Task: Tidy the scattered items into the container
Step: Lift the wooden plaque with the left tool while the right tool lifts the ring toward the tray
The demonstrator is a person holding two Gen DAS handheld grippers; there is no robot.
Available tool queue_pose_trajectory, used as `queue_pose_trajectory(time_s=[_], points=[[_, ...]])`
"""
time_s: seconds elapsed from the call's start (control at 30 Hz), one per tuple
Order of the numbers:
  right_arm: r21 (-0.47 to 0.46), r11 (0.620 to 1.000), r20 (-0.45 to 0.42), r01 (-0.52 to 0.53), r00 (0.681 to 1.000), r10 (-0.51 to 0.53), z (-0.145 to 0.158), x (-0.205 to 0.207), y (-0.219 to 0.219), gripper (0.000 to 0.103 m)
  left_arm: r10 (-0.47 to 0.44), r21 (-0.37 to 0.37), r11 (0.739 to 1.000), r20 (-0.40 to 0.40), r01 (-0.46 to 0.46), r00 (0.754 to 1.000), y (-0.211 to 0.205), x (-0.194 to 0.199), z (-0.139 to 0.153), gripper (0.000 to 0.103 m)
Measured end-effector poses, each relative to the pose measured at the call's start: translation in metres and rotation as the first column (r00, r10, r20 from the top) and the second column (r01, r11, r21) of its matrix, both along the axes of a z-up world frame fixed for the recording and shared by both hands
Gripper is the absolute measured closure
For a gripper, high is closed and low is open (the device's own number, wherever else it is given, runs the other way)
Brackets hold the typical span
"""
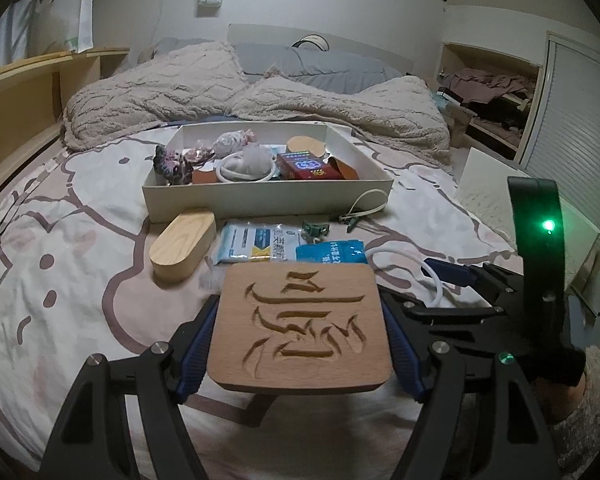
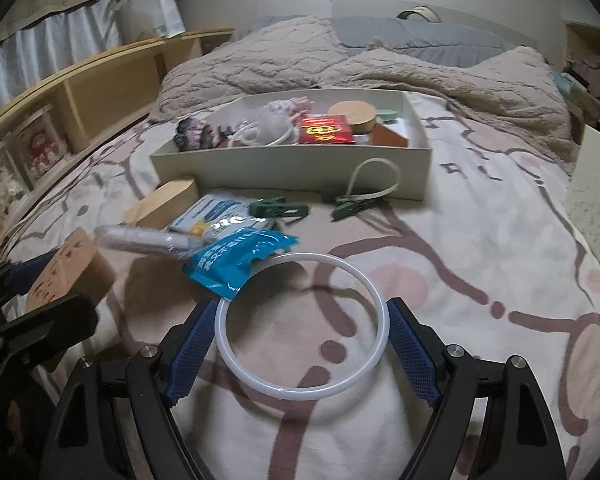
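Your left gripper (image 1: 300, 332) clamps a carved wooden plaque (image 1: 300, 326) by its side edges; your right gripper (image 2: 302, 330) pinches a white ring (image 2: 236, 356) across its width; beyond both, the white container (image 1: 260, 196), partly filled, sits on the bedspread (image 1: 60, 260).

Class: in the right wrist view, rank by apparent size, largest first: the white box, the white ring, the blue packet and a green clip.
1. White box
2. White ring, though nearness to the camera enlarges it
3. Blue packet
4. Green clip
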State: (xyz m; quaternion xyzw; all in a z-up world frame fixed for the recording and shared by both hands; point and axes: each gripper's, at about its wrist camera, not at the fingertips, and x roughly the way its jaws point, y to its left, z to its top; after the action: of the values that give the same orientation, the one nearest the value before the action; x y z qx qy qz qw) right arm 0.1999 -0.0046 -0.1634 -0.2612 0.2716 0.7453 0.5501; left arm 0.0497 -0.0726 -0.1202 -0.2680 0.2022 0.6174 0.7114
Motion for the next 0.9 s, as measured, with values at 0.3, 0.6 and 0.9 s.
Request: queue_pose_trajectory(time_s=[0.3, 0.6, 0.9], points=[[0.008, 0.998, 0.008, 0.064, 0.998, -0.064, 0.005, 0.017, 0.008, 0.019, 0.011, 0.009, 1.000, -0.007, -0.011, 1.000, 0.001, -0.002, 0.001, 0.027], [0.043, 0.992, -0.007, 0.117, 0.993, -0.117, 0.017, 0.037, 0.010, 0.019, 0.024, 0.007, 1.000, -0.002, -0.024, 1.000, 0.002, -0.006, 0.001, 0.027], [0.092, 0.988, -0.033, 0.121, 0.992, -0.118, 0.036, 0.037, 0.003, 0.019, 0.068, 0.009, 0.998, 0.028, -0.068, 0.997, 0.008, -0.020, 0.008, 0.027]])
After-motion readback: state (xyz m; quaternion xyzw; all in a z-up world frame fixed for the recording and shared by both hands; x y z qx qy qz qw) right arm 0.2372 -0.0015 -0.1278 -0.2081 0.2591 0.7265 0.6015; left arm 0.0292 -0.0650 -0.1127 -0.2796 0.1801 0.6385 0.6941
